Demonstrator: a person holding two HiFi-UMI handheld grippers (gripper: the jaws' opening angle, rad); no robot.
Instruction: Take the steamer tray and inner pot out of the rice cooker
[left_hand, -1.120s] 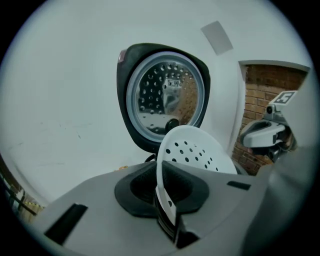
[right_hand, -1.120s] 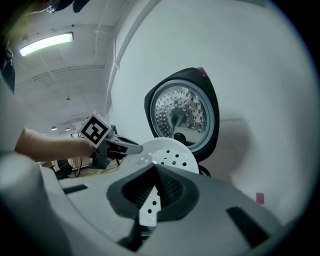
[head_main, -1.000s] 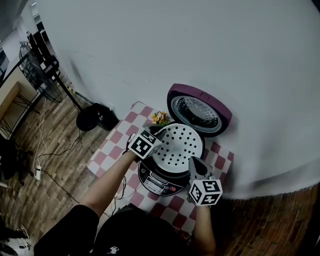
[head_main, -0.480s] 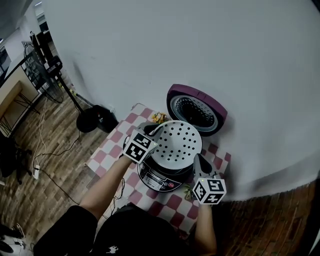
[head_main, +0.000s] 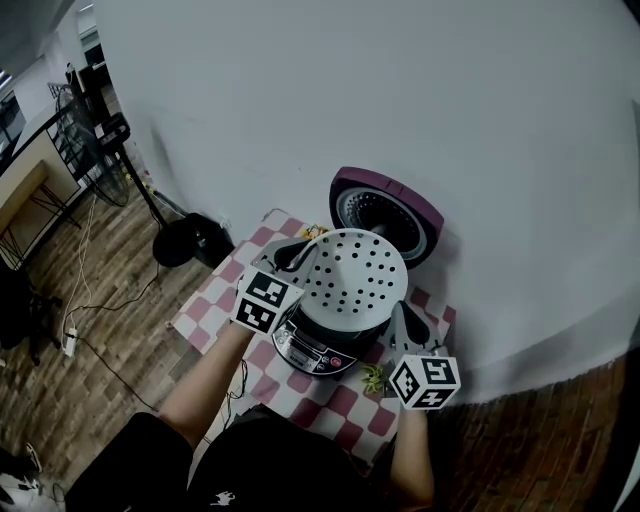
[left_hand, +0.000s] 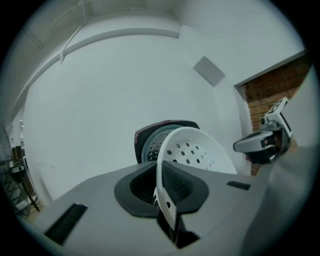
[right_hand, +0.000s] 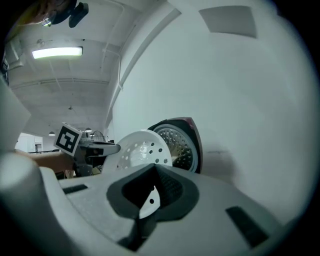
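The white perforated steamer tray (head_main: 352, 275) hangs lifted above the open rice cooker (head_main: 318, 350), held by its rim from both sides. My left gripper (head_main: 290, 256) is shut on the tray's left rim (left_hand: 165, 192). My right gripper (head_main: 398, 318) is shut on the right rim (right_hand: 150, 199). Across the tray (left_hand: 197, 152), the left gripper view shows the right gripper (left_hand: 262, 142). The right gripper view shows the tray (right_hand: 140, 150) and the left gripper (right_hand: 95, 147). The purple lid (head_main: 385, 210) stands open behind. The tray hides the inner pot.
The cooker stands on a small table with a red-and-white checked cloth (head_main: 215, 300), close to a white wall. A small green plant (head_main: 375, 378) sits by the cooker's front right, flowers (head_main: 315, 233) at its back left. A standing fan (head_main: 100, 150) and cables are on the floor, left.
Both grippers have risen with the steamer tray, which now hangs higher above the cooker. The left gripper has tilted up toward level.
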